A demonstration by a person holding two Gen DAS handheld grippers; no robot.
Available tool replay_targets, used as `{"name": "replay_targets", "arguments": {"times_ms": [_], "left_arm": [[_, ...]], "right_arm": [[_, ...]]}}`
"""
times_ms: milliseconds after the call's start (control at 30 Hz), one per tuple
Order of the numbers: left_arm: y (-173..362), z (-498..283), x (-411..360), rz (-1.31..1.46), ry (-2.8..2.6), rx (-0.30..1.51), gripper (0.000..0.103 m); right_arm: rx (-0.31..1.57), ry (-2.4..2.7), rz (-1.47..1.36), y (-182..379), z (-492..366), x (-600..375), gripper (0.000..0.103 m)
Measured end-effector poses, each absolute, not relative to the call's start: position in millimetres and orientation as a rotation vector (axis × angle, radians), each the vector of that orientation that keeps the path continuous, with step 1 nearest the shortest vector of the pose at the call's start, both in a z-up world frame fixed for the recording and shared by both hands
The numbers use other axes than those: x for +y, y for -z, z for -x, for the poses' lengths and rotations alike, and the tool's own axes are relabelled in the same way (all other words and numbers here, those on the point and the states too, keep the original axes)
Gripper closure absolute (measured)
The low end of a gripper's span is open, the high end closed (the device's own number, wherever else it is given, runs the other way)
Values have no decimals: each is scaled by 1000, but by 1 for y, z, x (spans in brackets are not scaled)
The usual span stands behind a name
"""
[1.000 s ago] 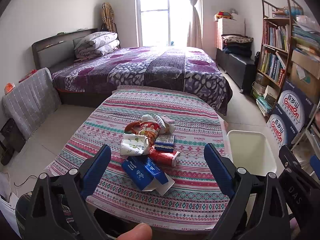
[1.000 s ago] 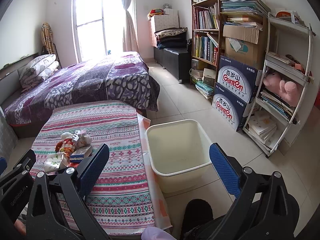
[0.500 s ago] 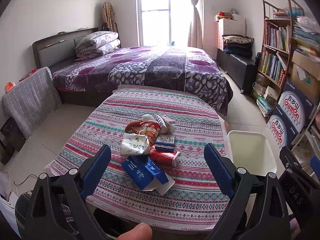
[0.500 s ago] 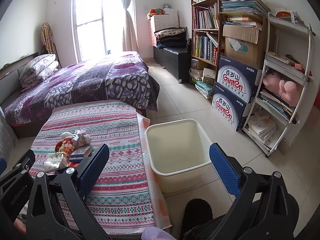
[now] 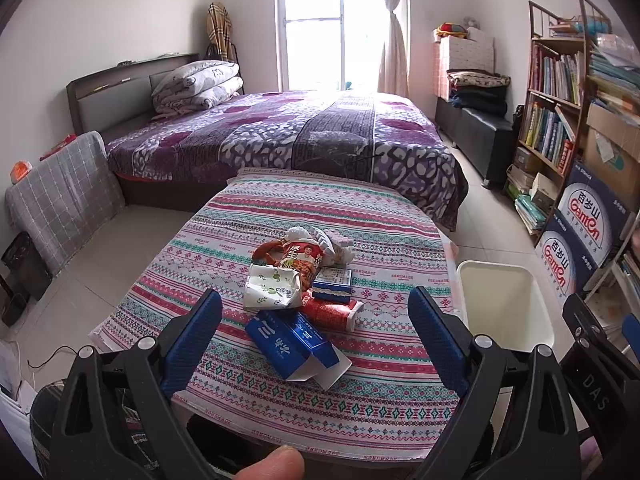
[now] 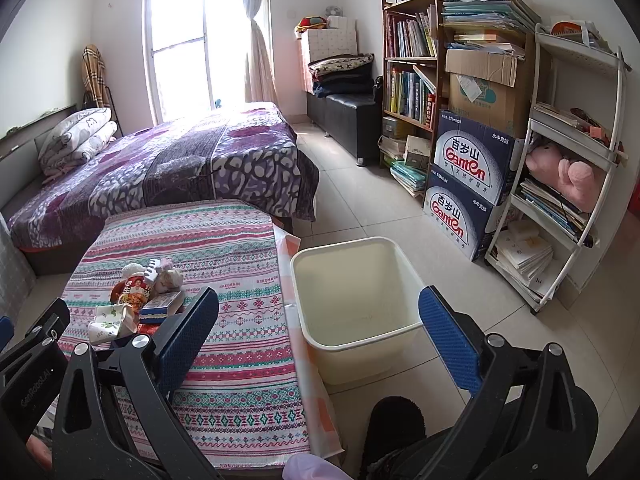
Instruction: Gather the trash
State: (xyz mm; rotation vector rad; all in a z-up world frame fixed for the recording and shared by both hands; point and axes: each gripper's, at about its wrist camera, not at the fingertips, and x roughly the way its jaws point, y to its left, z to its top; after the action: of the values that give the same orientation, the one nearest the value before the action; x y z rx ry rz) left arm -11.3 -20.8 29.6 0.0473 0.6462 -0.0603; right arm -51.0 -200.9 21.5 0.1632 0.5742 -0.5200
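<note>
Both pairs of blue-padded fingers stood spread wide with nothing between them. From the left wrist view, the left gripper (image 5: 314,316) hung above the near edge of a table covered in a striped patterned cloth (image 5: 280,208), and the trash pile (image 5: 300,280) lay just ahead of the fingers, framed by the gap between them. Nearest the fingertips was a blue carton (image 5: 290,344) with its white flap open. Behind it sat a crumpled white wrapper with green print (image 5: 272,290), a red packet (image 5: 332,314), a small blue box (image 5: 333,280), a red snack bag with a face on it (image 5: 302,260) and some crumpled white tissue (image 5: 324,238): six pieces, one of each, touching or overlapping.

The right wrist view showed what the left one only caught at its edge. There the right gripper (image 6: 318,312) pointed at one cream waste bin (image 6: 356,336), standing on the floor tiles just beside the table's right side, its opening between the fingers. The bin's floor, seen in full only from this side, held nothing I could make out. The trash pile (image 6: 136,304) appeared beyond the left fingertip, partly hidden by it, so the blue carton could not be seen here. Two stacked Ganten water cartons (image 6: 472,184) stood farther right, by a bookshelf (image 6: 412,72). One purple bed (image 6: 180,168) lay beyond the table.
</note>
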Motion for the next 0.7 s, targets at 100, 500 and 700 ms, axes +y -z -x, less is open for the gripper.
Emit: {"name": "replay_targets", "arguments": {"times_ms": [100,500,700], "left_arm": [[-30,11,-21,-48,61,645,12],[-28,9,-17,-35,58,654,12],[-35,-17,-5,15,53,679,9]], "right_arm": [[575,518,-165,-22,51,-201,7],[585,518,-173,-19,51,-202,7],[616,489,-199,-29,34,-203,7]]}}
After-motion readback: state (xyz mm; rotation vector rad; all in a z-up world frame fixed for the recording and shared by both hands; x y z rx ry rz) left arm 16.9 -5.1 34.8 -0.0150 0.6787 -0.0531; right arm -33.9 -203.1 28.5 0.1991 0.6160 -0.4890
